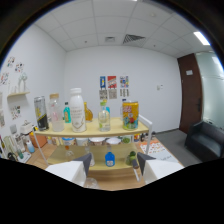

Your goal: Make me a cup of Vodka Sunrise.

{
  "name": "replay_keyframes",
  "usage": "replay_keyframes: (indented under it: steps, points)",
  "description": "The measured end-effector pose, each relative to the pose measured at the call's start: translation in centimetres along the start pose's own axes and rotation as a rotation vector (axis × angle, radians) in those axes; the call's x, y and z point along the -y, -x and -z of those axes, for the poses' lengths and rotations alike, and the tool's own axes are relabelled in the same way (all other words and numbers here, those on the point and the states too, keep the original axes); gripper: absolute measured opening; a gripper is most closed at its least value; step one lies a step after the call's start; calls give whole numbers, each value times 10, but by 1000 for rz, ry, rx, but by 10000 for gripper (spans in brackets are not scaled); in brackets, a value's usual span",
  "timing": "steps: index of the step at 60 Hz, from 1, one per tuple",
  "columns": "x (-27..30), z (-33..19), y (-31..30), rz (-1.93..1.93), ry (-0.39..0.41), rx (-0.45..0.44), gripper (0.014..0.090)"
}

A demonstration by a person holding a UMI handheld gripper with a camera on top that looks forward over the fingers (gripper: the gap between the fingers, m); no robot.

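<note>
Claw (114,165) nearest the camera: two white fingers (70,171) with dark tips, spread wide, nothing held, nothing between them but air. Low in the gap, well beyond the tips, sits a small blue-capped item (110,159) on the lower shelf (95,176) of a two-tier wooden rack; a greenish item (131,158) sits just right of it.

Upper shelf (90,133) runs above and beyond the fingertips, carrying the drinks lineup. Ahead-left of the claw, going outward: a tall white bottle (76,110) with a white cap, a small blue bottle (67,112) touching or just beside it, a clear glass jar (54,113), then a dark-labelled can (41,114) furthest left. Almost straight ahead, a small clear bottle (104,119) with an amber bottle (88,113) behind it toward the white one. Ahead-right: a tall red-and-yellow can (130,115) near the shelf end. Cannot read any label, so cannot tell which one is the vodka or the juice.

All bottles upright, none touched by the claw, which sits well short of the rack.

Beyond: white wall with posters (113,88), dark door (190,92) far right, dark sofa (205,138) below it. Far left, a wall shelf (18,94) with small clutter under it.
</note>
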Motion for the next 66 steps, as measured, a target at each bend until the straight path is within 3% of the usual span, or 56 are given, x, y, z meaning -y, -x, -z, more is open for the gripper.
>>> replay_keyframes:
  steps: [15,24,33,40,57,66]
  points:
    - [91,-74,-49,14,-109,-9,852]
    - [97,-120,-54,-14,-76,27,840]
    - [90,-152,-51,-22,-38,51,738]
    - [85,-159,-56,-5,-20,27,538]
    - [85,-151,-56,2,-13,14,506]
    - [101,-116,-54,13,-59,-4,503]
